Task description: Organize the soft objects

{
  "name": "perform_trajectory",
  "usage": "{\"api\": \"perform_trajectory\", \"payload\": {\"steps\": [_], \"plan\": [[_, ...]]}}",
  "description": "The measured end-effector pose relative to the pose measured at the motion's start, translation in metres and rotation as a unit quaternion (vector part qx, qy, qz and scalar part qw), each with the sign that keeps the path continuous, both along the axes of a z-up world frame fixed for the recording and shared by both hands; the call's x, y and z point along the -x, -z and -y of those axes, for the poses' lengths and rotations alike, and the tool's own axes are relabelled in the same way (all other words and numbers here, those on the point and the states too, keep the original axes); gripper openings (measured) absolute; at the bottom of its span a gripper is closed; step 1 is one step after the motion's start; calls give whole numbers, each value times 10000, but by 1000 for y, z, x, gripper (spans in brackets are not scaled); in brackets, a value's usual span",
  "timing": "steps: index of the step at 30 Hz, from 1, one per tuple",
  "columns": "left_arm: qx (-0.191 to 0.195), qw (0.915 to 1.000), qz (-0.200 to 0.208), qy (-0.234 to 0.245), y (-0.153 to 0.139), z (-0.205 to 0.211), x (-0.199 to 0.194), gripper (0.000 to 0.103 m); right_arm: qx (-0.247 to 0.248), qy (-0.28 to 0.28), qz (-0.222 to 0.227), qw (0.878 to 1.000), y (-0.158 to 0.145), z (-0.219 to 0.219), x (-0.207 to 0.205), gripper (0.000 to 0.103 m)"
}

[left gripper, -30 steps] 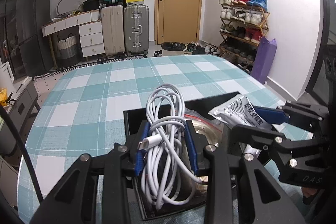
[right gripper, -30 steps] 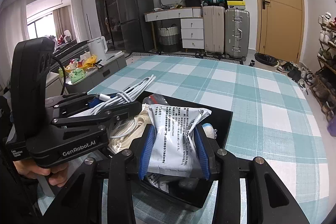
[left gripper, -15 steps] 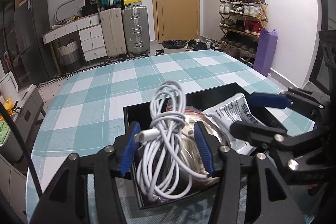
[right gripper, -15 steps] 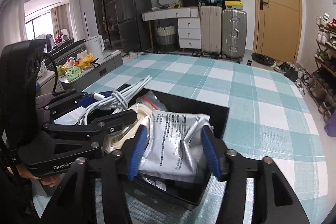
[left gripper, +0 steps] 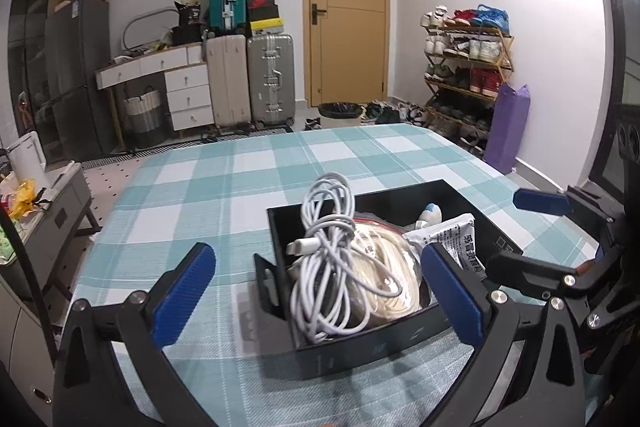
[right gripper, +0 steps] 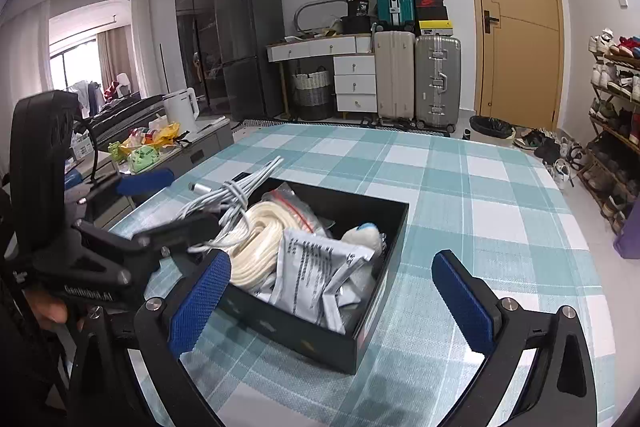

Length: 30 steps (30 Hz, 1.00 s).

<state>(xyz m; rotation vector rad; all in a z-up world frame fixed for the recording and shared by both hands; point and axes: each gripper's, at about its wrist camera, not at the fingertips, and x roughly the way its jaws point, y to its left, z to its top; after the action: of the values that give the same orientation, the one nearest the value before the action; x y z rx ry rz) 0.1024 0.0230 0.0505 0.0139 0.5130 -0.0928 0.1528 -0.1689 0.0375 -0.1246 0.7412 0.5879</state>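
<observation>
my left gripper [left gripper: 316, 295] gapes wide, holding nothing; the white cable bundle [left gripper: 330, 263] lies ahead between its fingers in the black box [right gripper: 360, 331]. my right gripper [right gripper: 332, 301] is spread too, the silver packet [right gripper: 316, 271] beside what looks like cream tubing [right gripper: 256, 247].

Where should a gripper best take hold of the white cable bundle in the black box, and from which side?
Probably at the wrapped middle of the white cable bundle, coming from above. The turns are bound together there, while the loose loops would slip. Its top loop stands above the black box rim, and the box walls block a sideways approach.
</observation>
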Motion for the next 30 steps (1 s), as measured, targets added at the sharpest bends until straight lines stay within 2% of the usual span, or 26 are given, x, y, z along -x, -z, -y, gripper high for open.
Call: {"api": "perform_trajectory", "payload": {"steps": [6, 11, 18, 30], "plan": [[100, 9995, 206, -220, 0, -11, 14, 103, -62, -45, 146, 9999, -2, -1, 14, 102], [291, 9990, 179, -277, 3, -20, 19, 103, -48, -81, 257, 9996, -3, -3, 21, 102], [87, 9992, 260, -282, 11, -15, 29, 103, -84, -81, 435, 9990, -3, -4, 30, 102], [198, 9986, 399, -276, 13, -13, 33, 103, -197, -75, 536, 9983, -2, 1, 35, 102]]}}
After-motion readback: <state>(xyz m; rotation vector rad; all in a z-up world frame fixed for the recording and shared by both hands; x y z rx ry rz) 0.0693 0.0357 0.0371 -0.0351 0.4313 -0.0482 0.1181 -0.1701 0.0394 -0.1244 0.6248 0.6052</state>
